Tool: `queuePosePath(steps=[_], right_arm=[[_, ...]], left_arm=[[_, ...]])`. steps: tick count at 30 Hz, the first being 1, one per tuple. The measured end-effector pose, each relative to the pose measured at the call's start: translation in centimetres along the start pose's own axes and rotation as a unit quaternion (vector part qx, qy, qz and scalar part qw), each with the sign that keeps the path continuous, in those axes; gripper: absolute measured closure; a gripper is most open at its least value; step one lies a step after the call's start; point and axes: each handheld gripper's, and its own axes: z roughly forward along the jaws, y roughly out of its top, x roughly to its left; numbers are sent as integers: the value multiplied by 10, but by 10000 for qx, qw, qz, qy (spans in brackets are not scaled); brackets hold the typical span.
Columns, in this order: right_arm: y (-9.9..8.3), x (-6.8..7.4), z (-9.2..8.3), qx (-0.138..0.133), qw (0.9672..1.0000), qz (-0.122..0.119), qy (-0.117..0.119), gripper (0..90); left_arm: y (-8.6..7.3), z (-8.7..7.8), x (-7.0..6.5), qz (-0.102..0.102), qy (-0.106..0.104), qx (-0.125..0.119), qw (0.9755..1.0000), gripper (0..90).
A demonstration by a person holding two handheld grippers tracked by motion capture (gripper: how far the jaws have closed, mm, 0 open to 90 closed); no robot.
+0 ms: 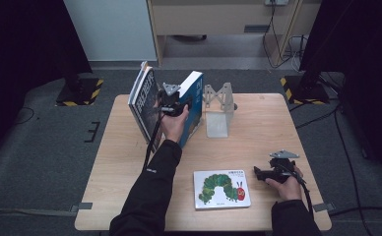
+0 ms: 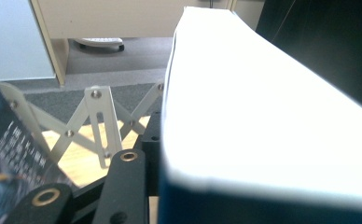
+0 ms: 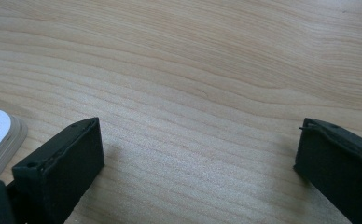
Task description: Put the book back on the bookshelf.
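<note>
While the left claw (image 1: 175,104) grips the thick blue book (image 1: 193,105) by its top edge — jaws closed on it, white page block beside the jaw in the left gripper view — that book stands tilted at the far side of the table (image 1: 258,142), between a leaning dark-covered book (image 1: 143,101) and the metal bookend (image 1: 218,110). Right claw (image 1: 261,173) rests low near the table's right front, jaws wide apart, nothing between them — just beside the caterpillar picture book (image 1: 222,189) lying flat.
</note>
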Motion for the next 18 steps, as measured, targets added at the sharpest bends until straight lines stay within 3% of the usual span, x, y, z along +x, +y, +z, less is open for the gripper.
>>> queuePosePath(steps=[10,18], right_arm=[[0,0,0,0,10000,3,-1,12],[0,0,0,0,10000,2,-2,12]], left_arm=[[-14,-15,-2,4,47,16,10000,579],[-22,-19,-5,29,20,-129,9999,576]])
